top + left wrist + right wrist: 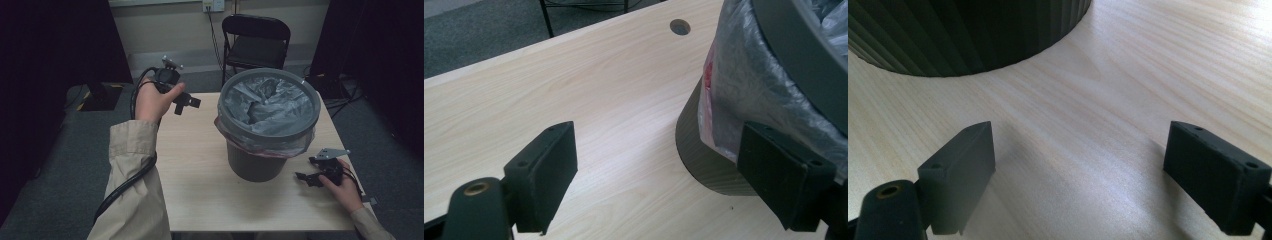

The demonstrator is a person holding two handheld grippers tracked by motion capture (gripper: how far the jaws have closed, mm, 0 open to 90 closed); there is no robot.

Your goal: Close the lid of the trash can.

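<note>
- A grey bin [265, 125] is seen standing upright on the light wooden table [195, 175], right of the middle, lined with a grey plastic bag [270, 107] that is folded over the rim.
- The left gripper [192, 102] is held raised at the table's far left corner, gripped in the left hand [152, 100], thumb up, with the beige sleeve [132, 170] running up from the bottom edge and the cable looped beneath the forearm.
- Its jaws are pointed rightward at the bin and are spread wide, nothing between them.
- In the left gripper view, the bin's wall [704, 155] and the bag's overhang [749, 85] are shown just past the right-hand jaw; contact cannot be judged.
- A round cable hole [680, 26] is visible in the tabletop beyond.
- The right gripper [302, 177] is held low near the table's right front, just beside the bin's base, wrapped by the right hand [342, 187].
- Its jaws are released too, wide apart over bare wood, aimed leftward toward the bin.
- In the right gripper view, the ribbed base of the bin [973, 35] is seen ahead, apart from both jaws.
- A black folding chair [255, 42] is set behind the table.
</note>
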